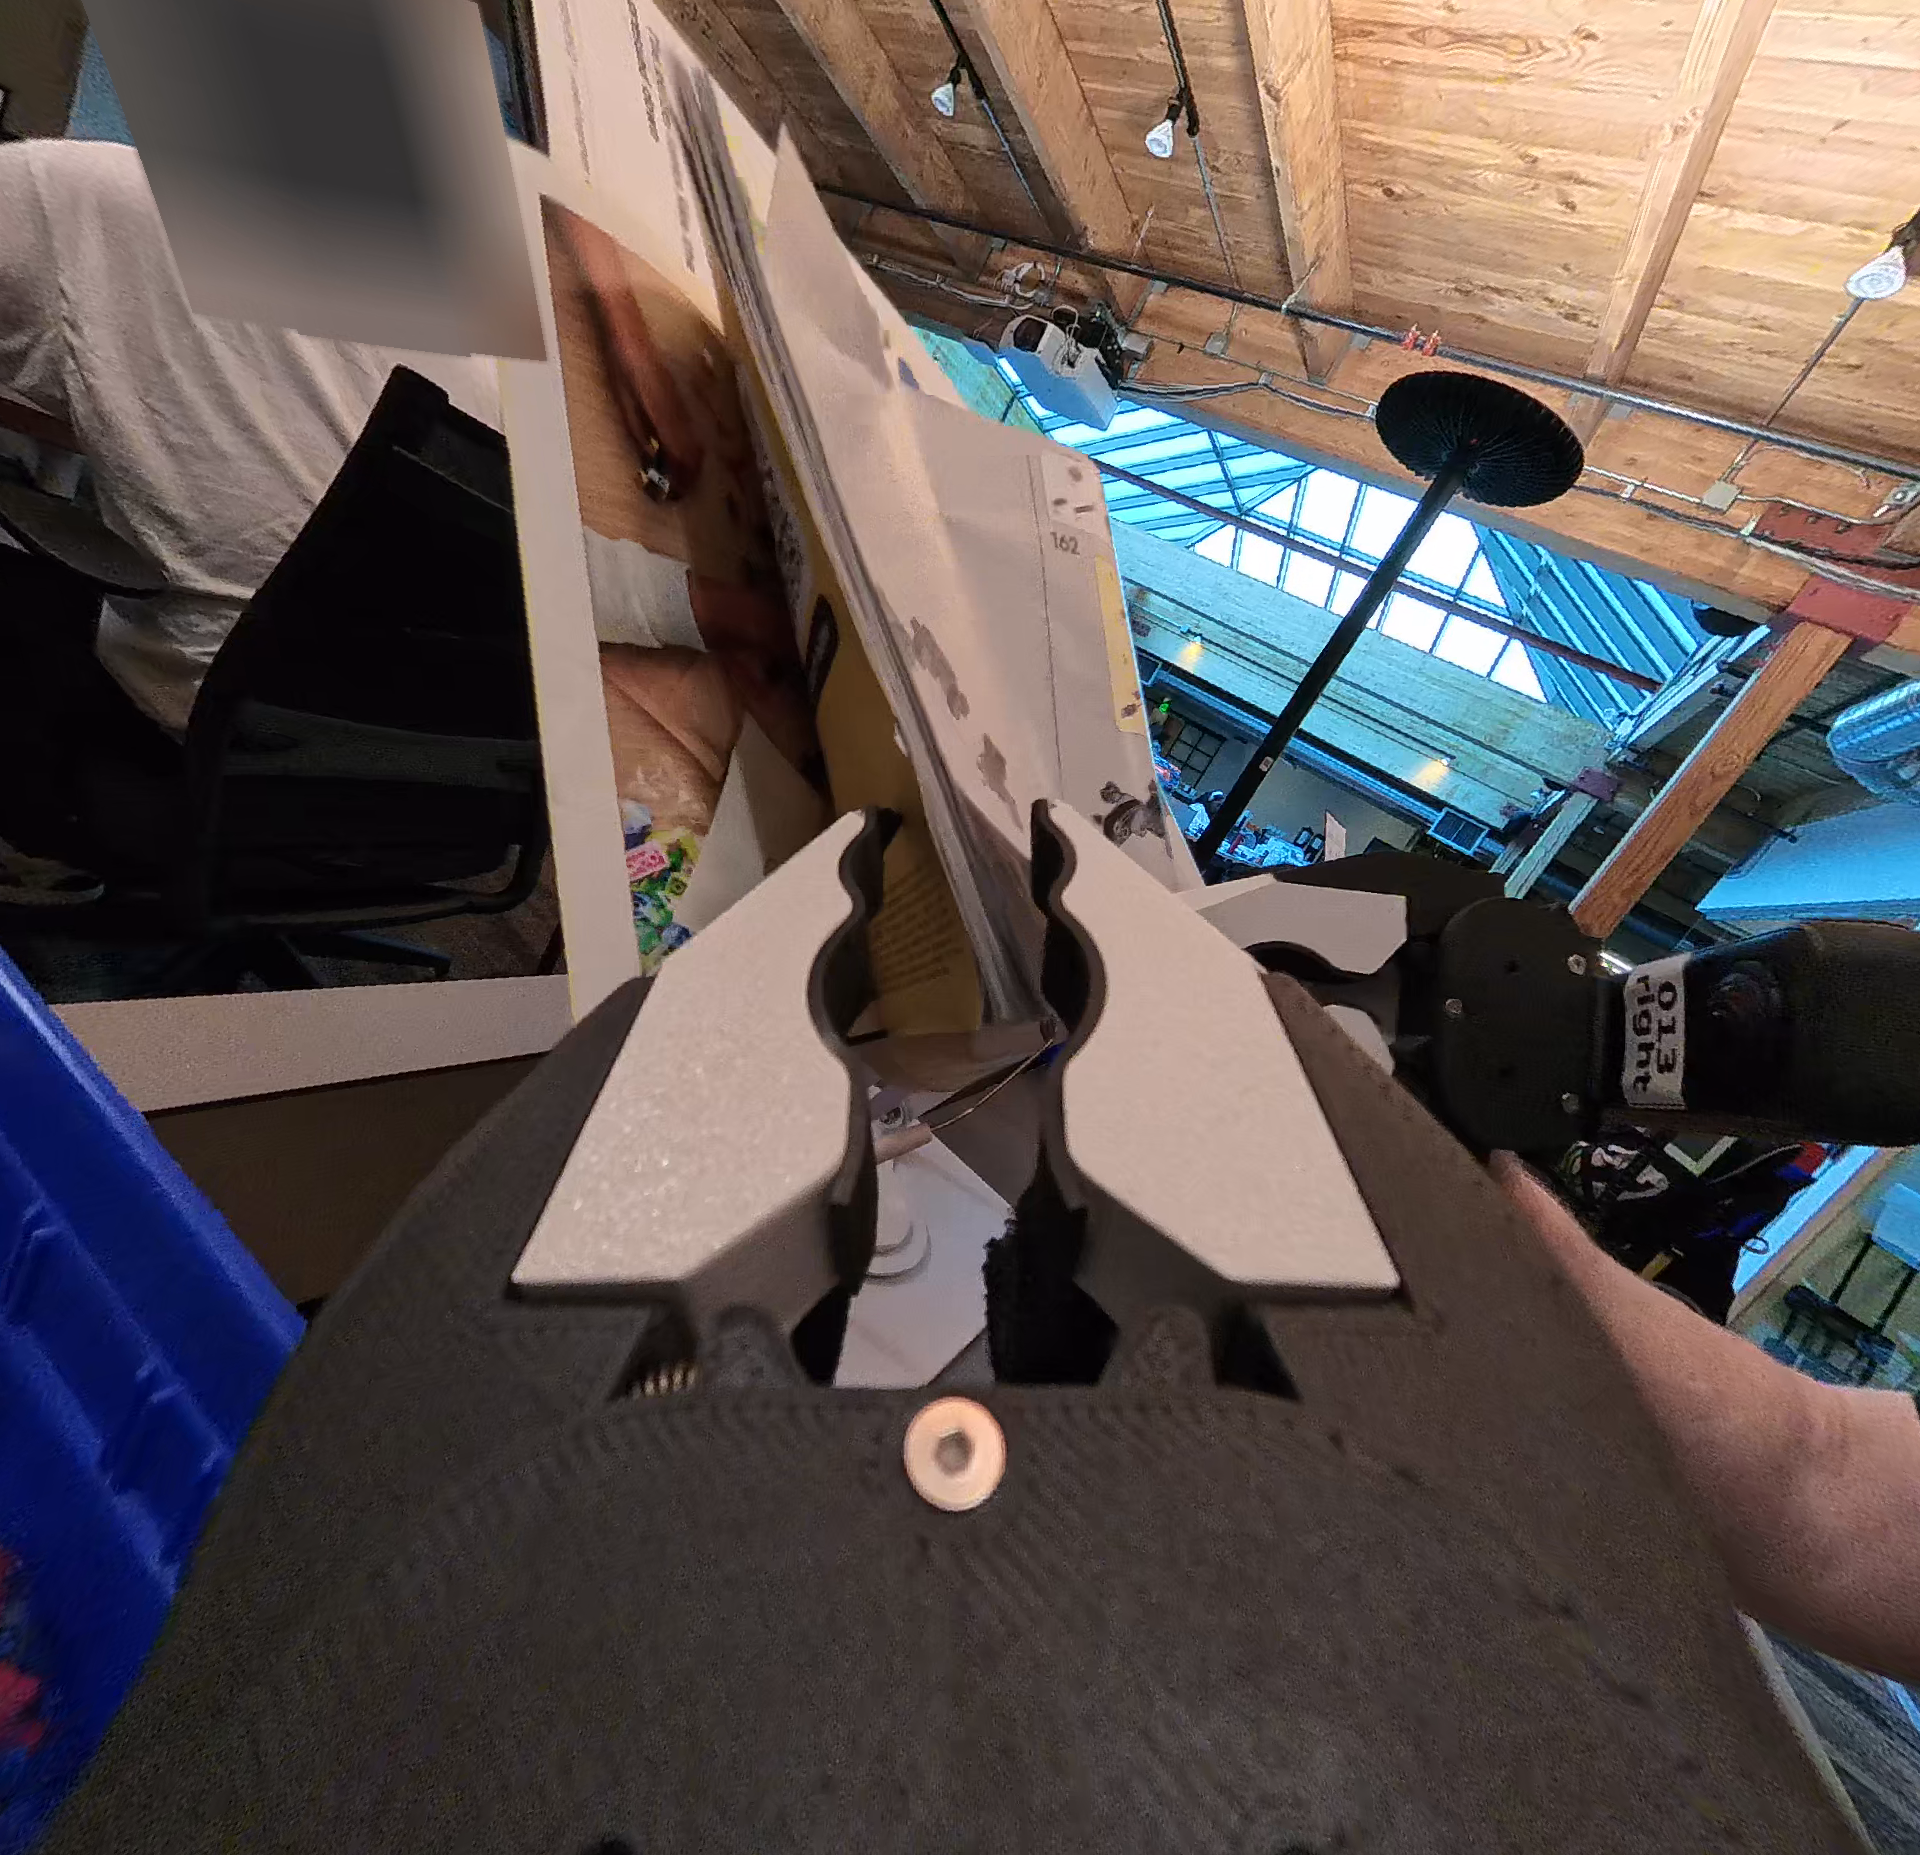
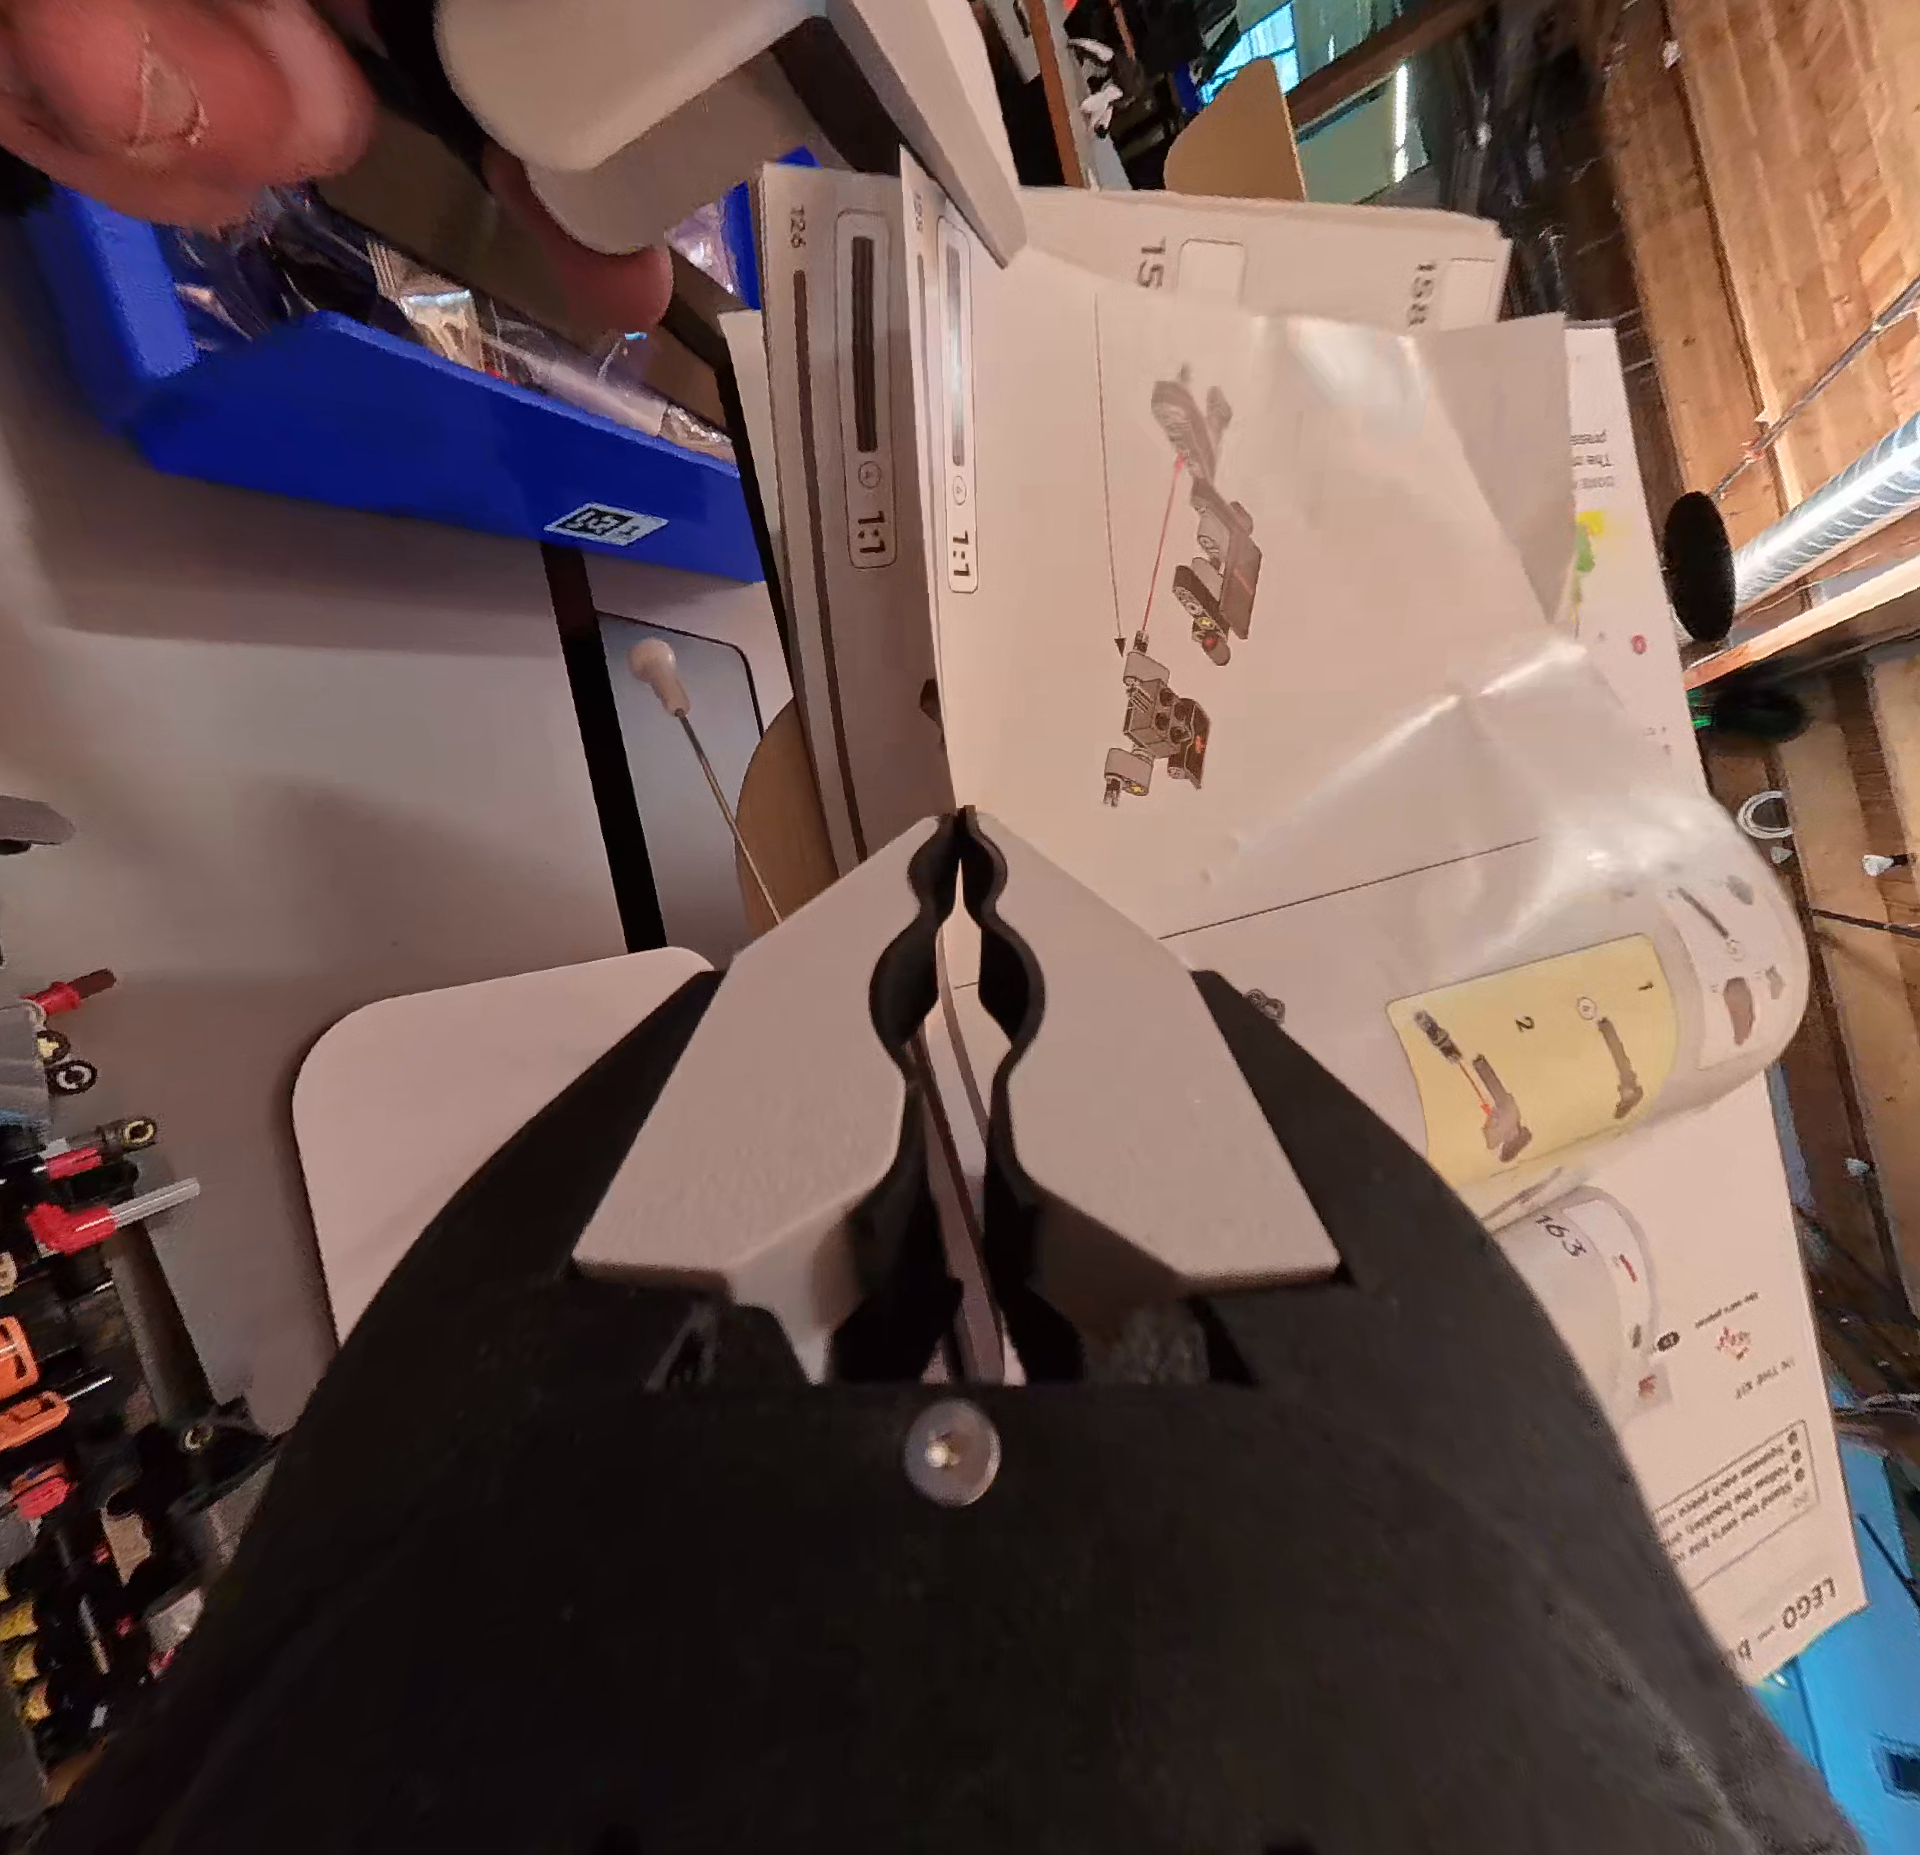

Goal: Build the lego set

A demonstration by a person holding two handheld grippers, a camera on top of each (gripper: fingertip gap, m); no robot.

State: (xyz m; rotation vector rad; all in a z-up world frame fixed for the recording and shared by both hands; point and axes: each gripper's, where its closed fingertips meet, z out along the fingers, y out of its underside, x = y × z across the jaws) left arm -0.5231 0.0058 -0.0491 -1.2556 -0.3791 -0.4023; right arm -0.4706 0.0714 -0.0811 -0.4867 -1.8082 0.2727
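The instruction booklet (image 1: 935, 558) stands edge-on between my left gripper's (image 1: 956, 829) fingers. Its page stack leans on the right finger (image 1: 1143, 974), and its yellow cover fans out toward the left finger (image 1: 748, 974) without being pressed flat, so this gripper is open. In the right wrist view the booklet (image 2: 1299, 662) lies open at a build step. My right gripper (image 2: 961, 818) is shut on the edge of one page, which runs down between its pads. The left gripper (image 2: 790, 91), with a hand on it, shows at the top left there. The right gripper (image 1: 1288, 912) shows beside the left one.
A blue bin (image 2: 416, 423) of bagged parts sits on the white table (image 2: 260, 745), also seen in the left wrist view (image 1: 94, 1286). Several loose Lego pieces (image 2: 73, 1213) lie at the left edge. A wire pin with a white knob (image 2: 655, 662) stands by the booklet. The set's box (image 1: 561, 662) and a black chair (image 1: 364, 662) are behind. My right fingertips sit around 10 centimetres from my left ones.
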